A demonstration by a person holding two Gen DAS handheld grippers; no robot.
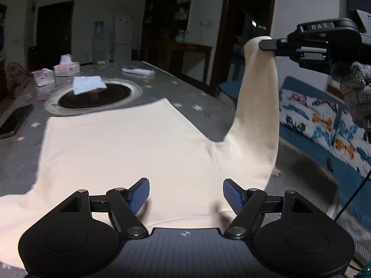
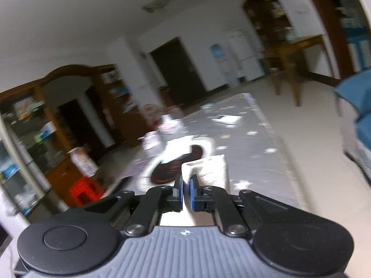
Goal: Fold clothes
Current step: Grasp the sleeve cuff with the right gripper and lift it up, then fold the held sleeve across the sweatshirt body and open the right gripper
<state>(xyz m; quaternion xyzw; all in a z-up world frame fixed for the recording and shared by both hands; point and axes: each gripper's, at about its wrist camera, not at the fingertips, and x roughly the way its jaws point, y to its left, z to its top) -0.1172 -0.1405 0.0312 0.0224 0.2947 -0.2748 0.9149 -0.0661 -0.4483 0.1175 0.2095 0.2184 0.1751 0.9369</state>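
A cream long-sleeved top lies flat on the grey star-patterned table. My left gripper is open and empty, low over the top near its collar. My right gripper is shut on the cuff of the right sleeve and holds it up high above the table, so the sleeve hangs in an arc. In the right wrist view the right gripper is shut on the cream cuff, which sticks out past the blue pads.
A round dark hotplate set in the table carries a folded white cloth. Tissue boxes and a folded item lie farther back. A phone lies at the left edge. A butterfly-print sofa stands to the right.
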